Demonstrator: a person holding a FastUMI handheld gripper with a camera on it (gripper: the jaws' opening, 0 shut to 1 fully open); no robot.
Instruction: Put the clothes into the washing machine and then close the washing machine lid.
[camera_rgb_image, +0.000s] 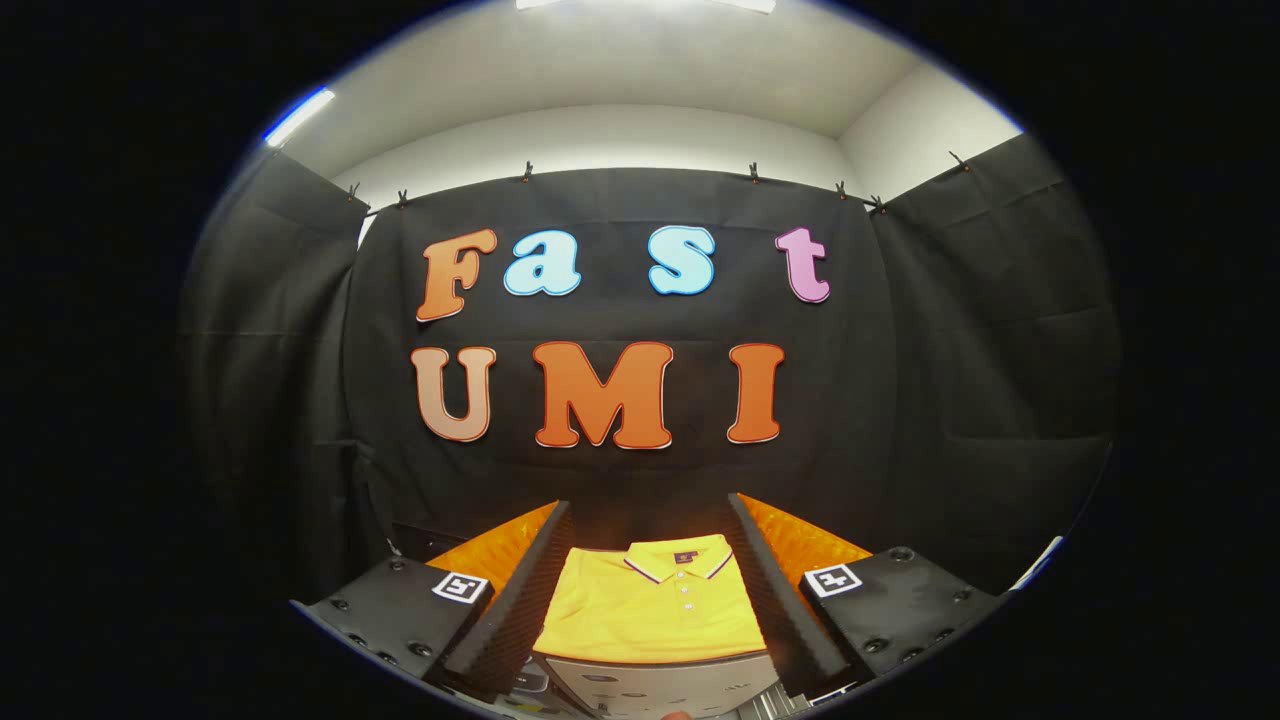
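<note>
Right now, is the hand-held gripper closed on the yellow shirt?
No, the hand-held gripper is open; the folded yellow shirt lies flat between its fingers, untouched.

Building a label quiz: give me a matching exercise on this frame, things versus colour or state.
Things:
1. polo shirt
2. gripper
3. finger pads
4. grey surface under the shirt

Descriptions:
A. black, ridged
B. yellow, folded, collar buttoned
C. open, fingers either side of the shirt
D. pale, just below the folded hem

Pairs: 1-B, 2-C, 3-A, 4-D
</note>
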